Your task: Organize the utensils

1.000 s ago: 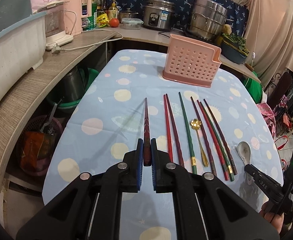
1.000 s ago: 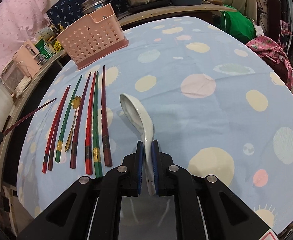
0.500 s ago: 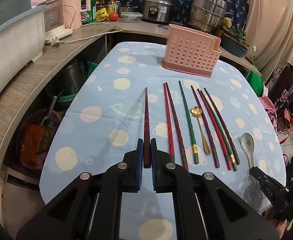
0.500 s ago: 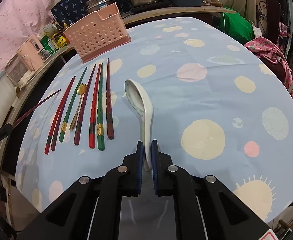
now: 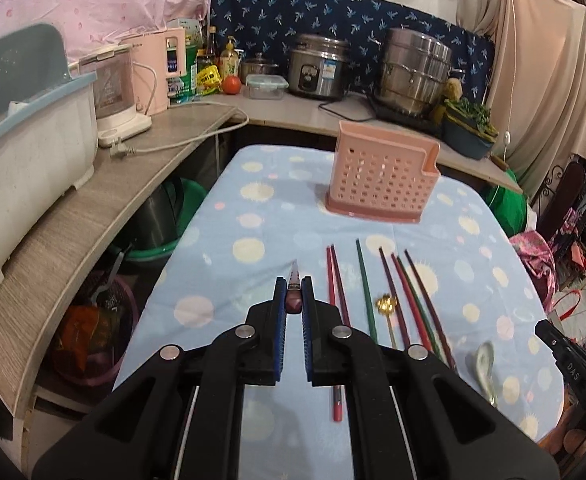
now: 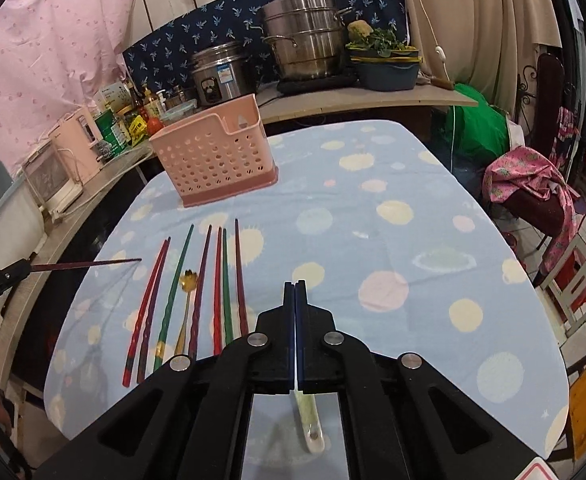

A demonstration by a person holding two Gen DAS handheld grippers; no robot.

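Left hand-held gripper [image 5: 293,304]: clamped on a dark red chopstick [image 5: 293,284], held off the tabletop, tip pointing toward the pink basket [image 5: 383,178].
Right hand-held gripper [image 6: 295,292]: jaws pressed together, nothing between the tips; white spoon [image 6: 309,424] seen below and behind the jaws, lying on the cloth.
Pink basket: stood upright at the far end of the tabletop [image 6: 393,248], on the blue spotted cloth.
Chopsticks in a row [image 6: 213,280]: lay flat on the cloth, nearer than the basket, tips toward it; red, green and dark ones side by side.
Gold spoon [image 6: 187,300]: lay among the row of chopsticks, bowl end toward the basket.
White spoon: well short of the basket, right of the chopstick row.
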